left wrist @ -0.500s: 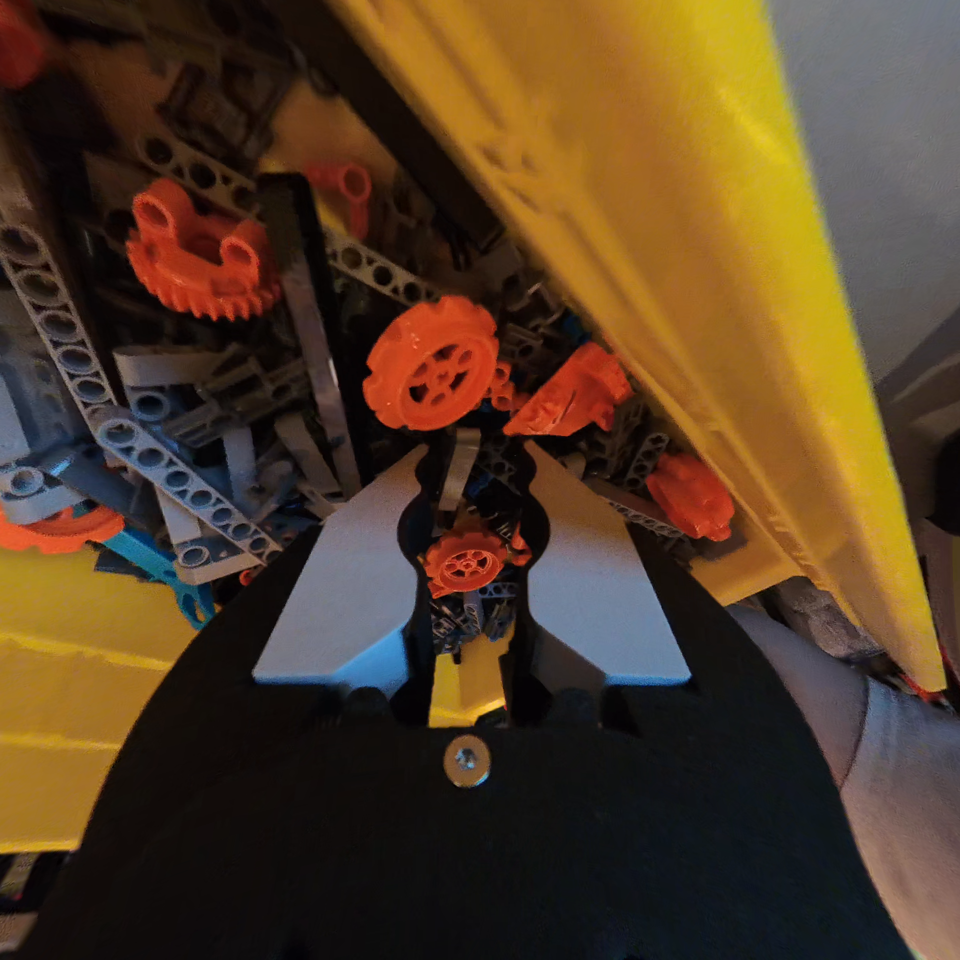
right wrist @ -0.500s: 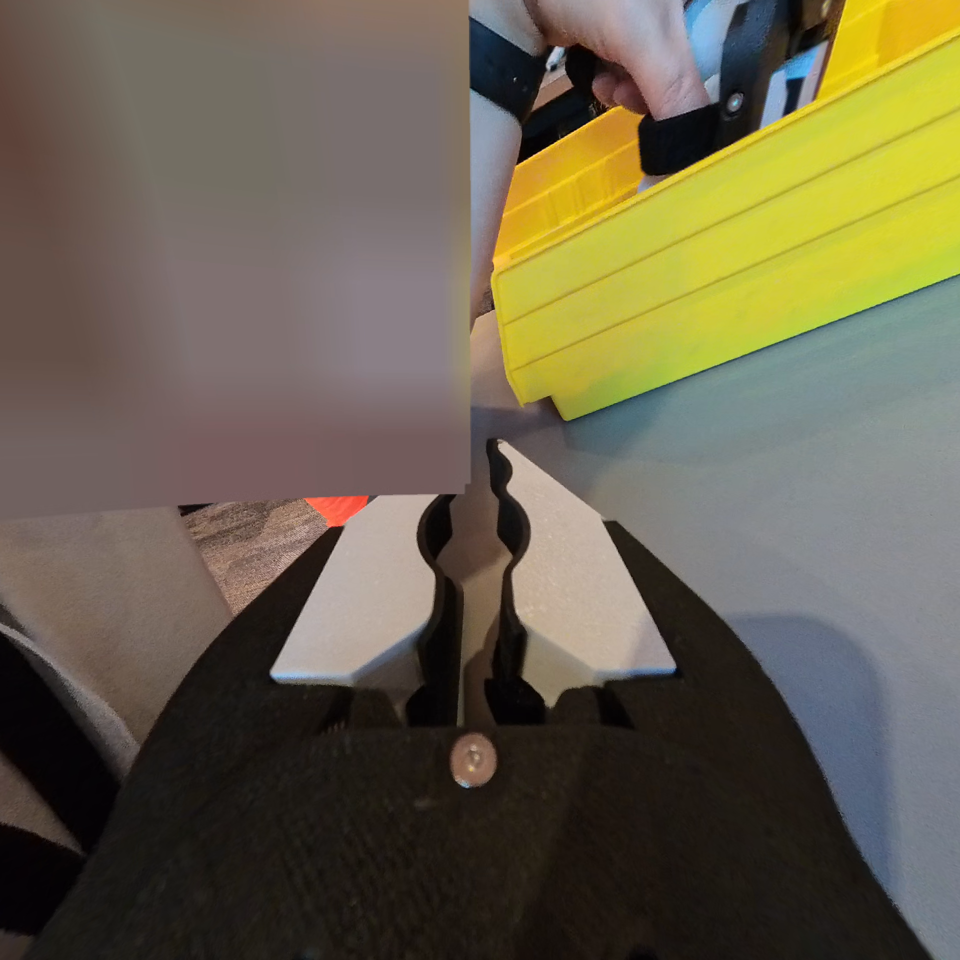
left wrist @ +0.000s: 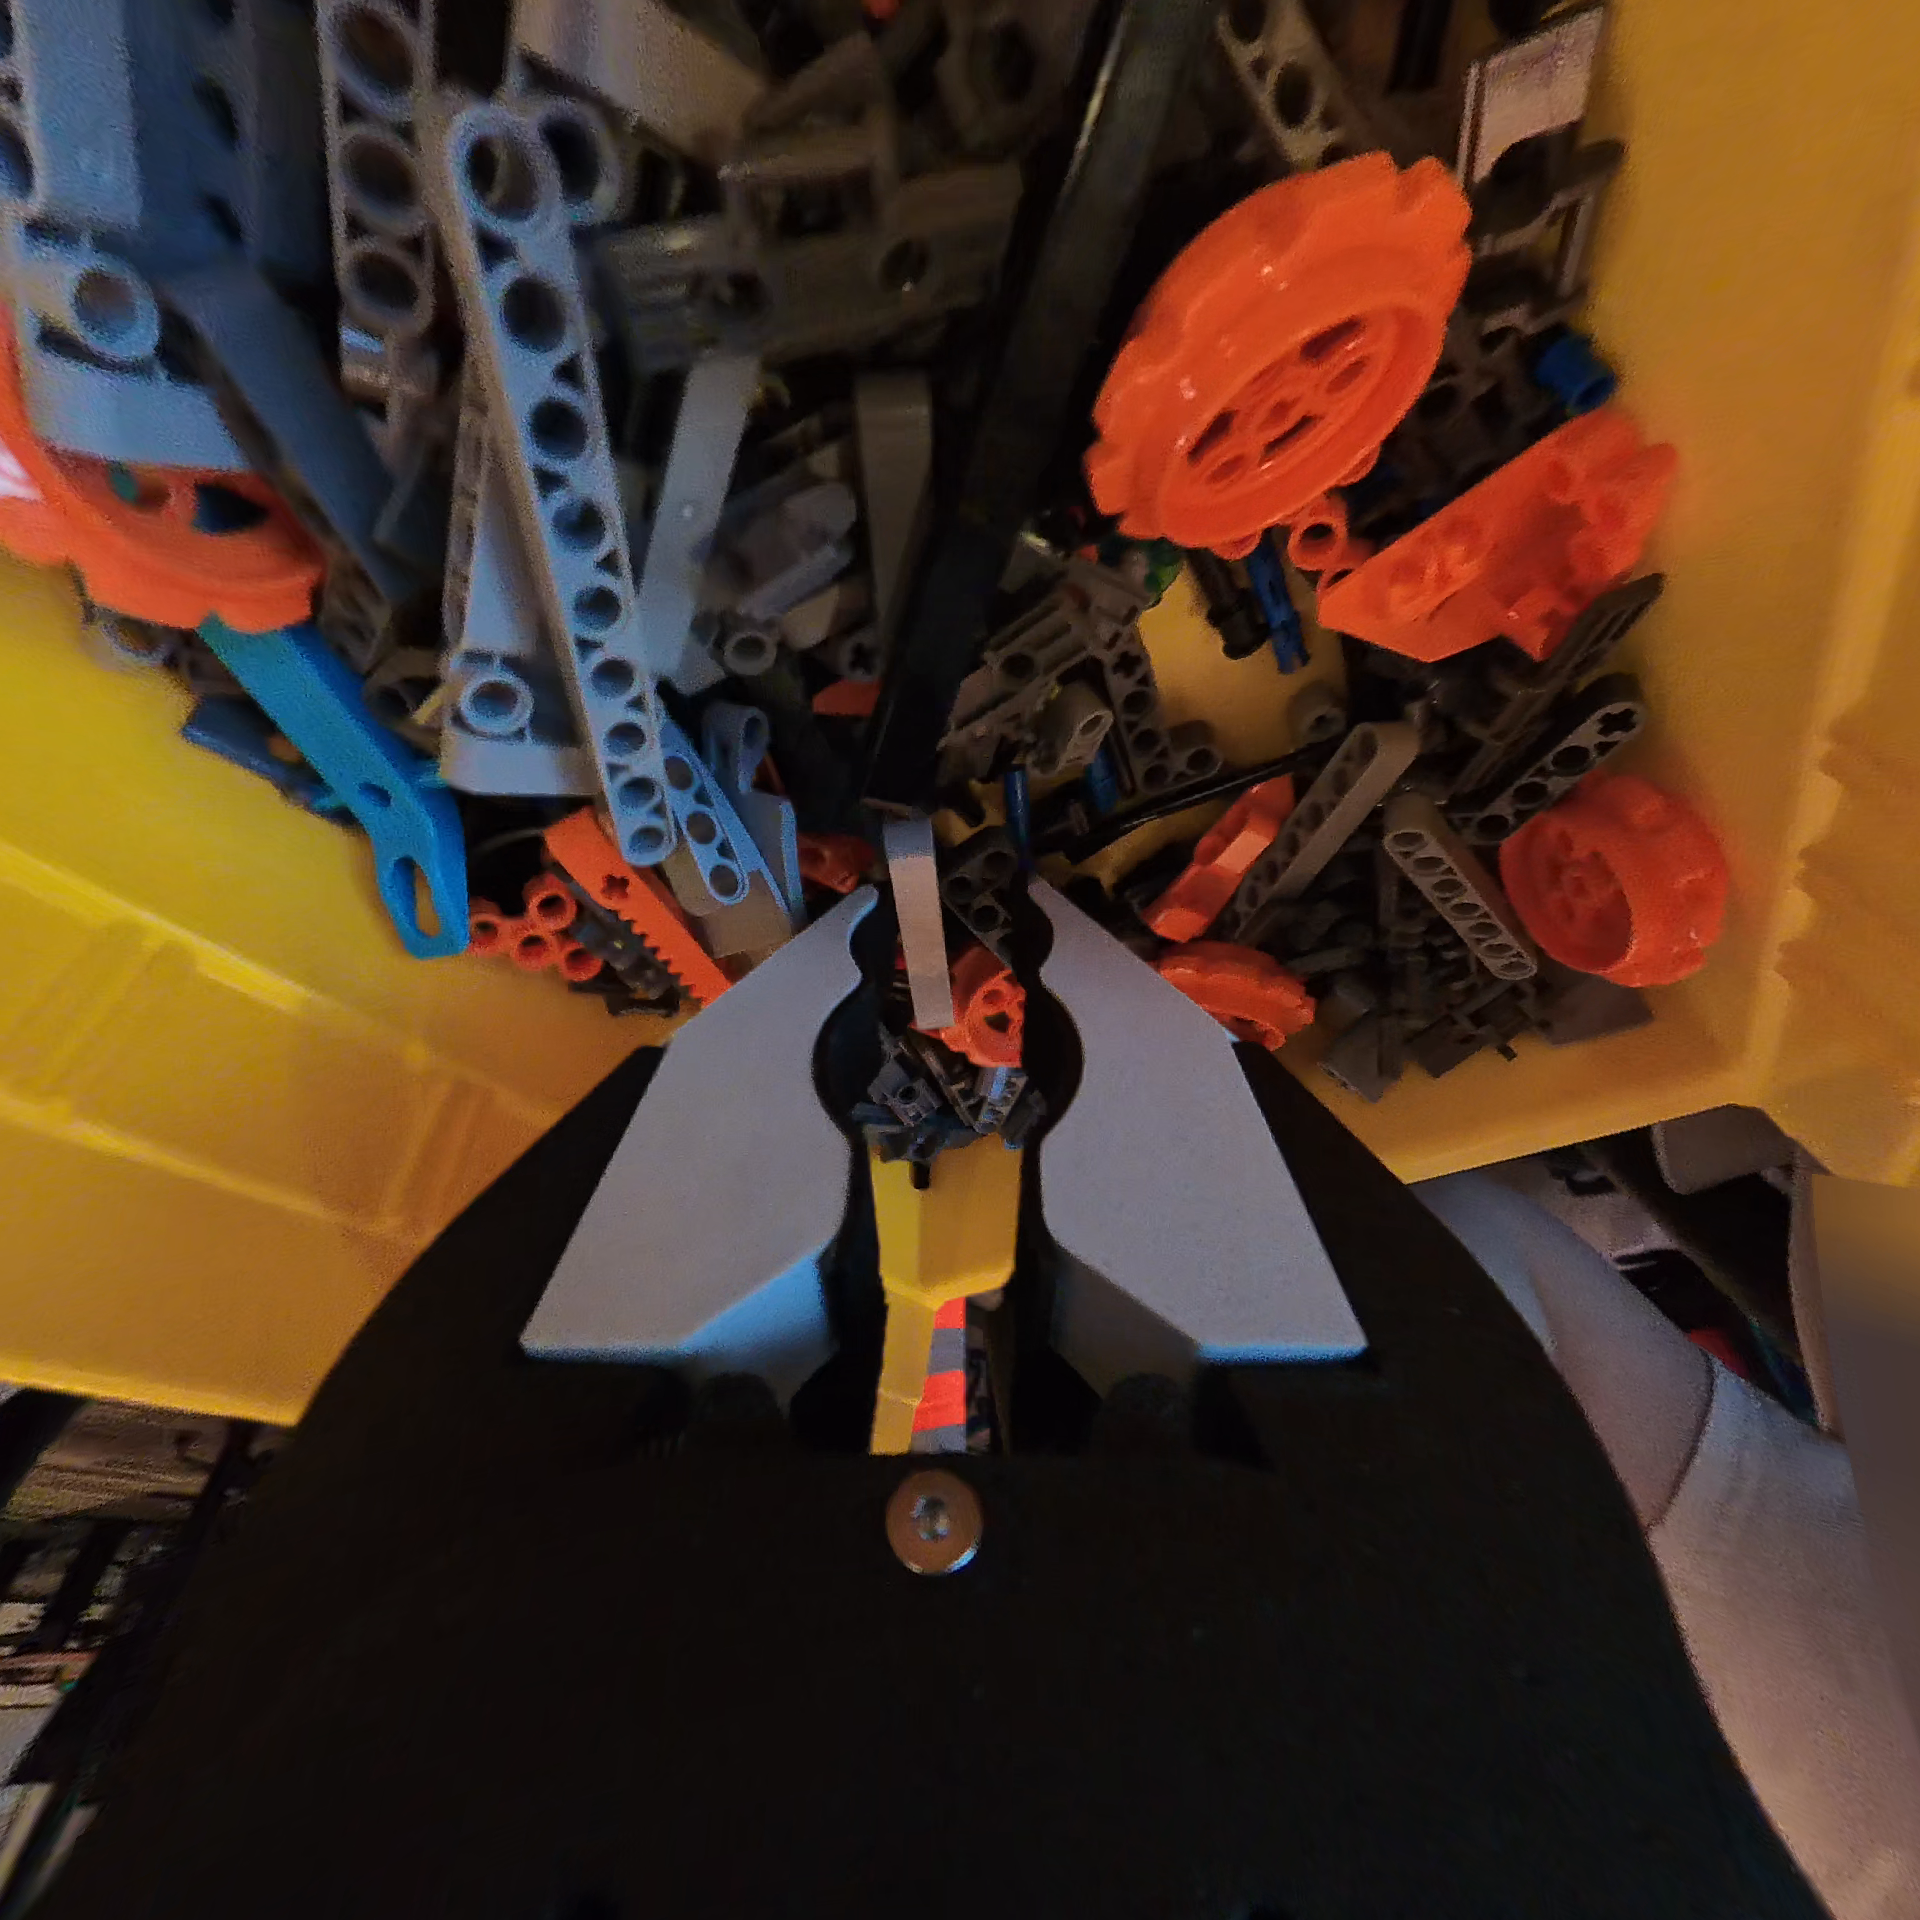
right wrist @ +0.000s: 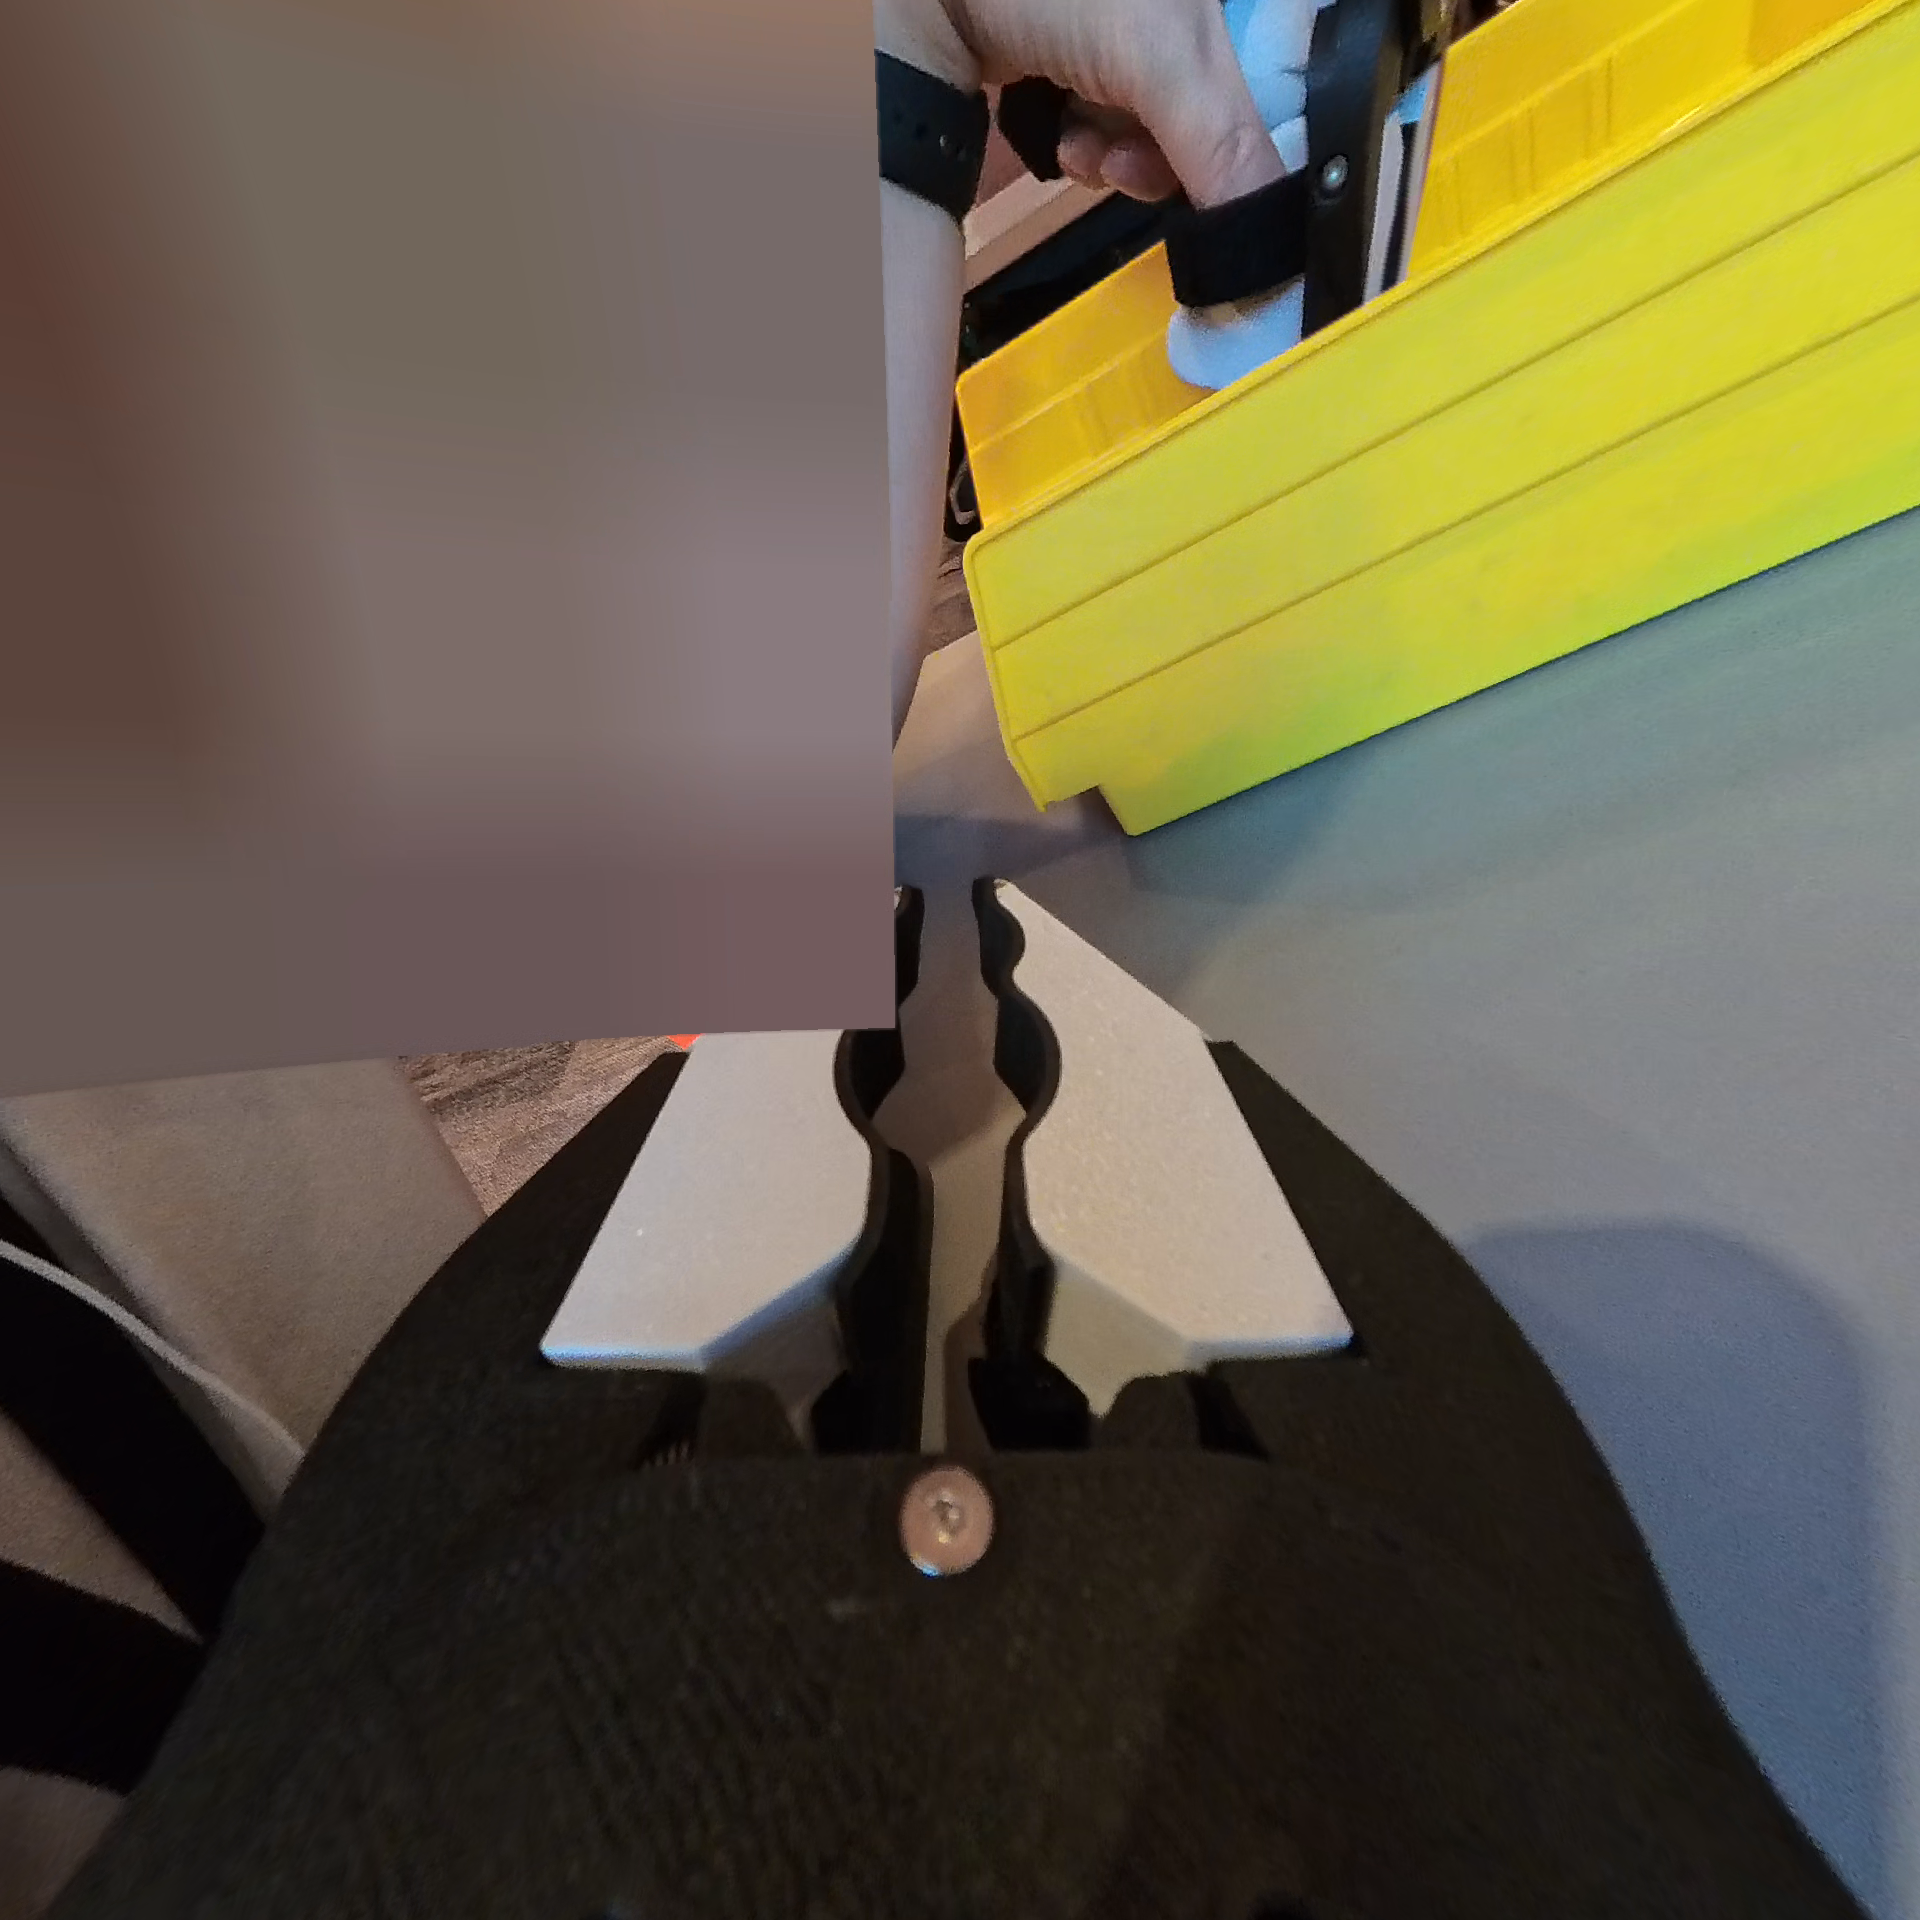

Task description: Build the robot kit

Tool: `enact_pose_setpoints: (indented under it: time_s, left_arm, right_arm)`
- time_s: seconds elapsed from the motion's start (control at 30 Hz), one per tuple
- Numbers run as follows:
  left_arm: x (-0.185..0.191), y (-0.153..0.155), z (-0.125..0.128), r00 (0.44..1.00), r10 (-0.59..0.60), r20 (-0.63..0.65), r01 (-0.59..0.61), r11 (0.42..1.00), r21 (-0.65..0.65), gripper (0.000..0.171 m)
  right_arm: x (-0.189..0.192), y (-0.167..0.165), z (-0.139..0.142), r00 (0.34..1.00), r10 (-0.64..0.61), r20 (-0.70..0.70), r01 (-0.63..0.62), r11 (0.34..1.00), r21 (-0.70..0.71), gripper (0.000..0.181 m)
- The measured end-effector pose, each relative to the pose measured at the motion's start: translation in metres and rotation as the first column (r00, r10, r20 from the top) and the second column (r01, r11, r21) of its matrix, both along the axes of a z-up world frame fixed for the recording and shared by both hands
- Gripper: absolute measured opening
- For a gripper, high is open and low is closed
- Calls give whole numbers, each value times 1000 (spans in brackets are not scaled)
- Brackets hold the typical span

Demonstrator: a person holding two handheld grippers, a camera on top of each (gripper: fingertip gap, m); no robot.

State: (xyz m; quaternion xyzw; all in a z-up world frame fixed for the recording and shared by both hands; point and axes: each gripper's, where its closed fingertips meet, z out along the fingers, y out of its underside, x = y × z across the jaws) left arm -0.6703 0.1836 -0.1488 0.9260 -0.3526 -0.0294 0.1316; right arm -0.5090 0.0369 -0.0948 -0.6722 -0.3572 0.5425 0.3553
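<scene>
My left gripper [left wrist: 954,894] reaches into a yellow bin [left wrist: 208,1039] full of loose building-toy parts. Its jaws stand a little apart, shut on a small light grey piece [left wrist: 920,935] that stands upright between the fingertips. A small orange gear [left wrist: 987,1013] lies just behind it, by the right finger. A large orange gear [left wrist: 1278,353] lies at the upper right. My right gripper [right wrist: 940,888] hovers over the grey table [right wrist: 1558,1039]. It is empty, with only a thin slit between its jaws. The bin shows in the right wrist view [right wrist: 1455,540], with a hand [right wrist: 1143,94] working in it.
The bin holds a long light grey holed beam [left wrist: 561,468], a blue beam [left wrist: 353,769], an orange wheel [left wrist: 1610,883] and several dark grey pieces. The bin's right wall [left wrist: 1766,520] stands close to the pile. A person's sleeve [left wrist: 1766,1558] is at the lower right. Spacing between my two grippers at the tips: around 25 cm. The right gripper is farther from the large orange gear [left wrist: 1278,353], some 20 cm, than the left, some 9 cm.
The left view has swung and come closer. The large orange gear shifted from the centre to the upper right, while the light grey piece stayed between the jaws. The right gripper barely moved.
</scene>
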Motion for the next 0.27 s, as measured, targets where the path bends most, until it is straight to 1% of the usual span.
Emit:
enact_pose_setpoints:
  time_s: [0.03, 0.1, 0.17, 0.27]
  left_arm:
    - [-1, 0, 1, 1000, 13, 1, -13, 1000, 2, 20]
    - [-3, 3, 3, 999, 33, -12, -33, 999, 21, 20]
    - [-2, 7, 7, 999, 29, -31, -27, 998, 60, 20]
    - [22, 4, 13, 997, -50, 62, 45, 996, 79, 22]
  right_arm:
    - [0, 0, 0, 1000, -1, -2, 1, 1000, -4, 9]
    - [0, 1, 0, 1000, -3, -5, 3, 1000, -13, 10]
    - [0, 1, 0, 1000, -2, -7, 2, 1000, -21, 10]
    - [0, 1, 0, 1000, 1, -7, -1, 1000, -20, 10]
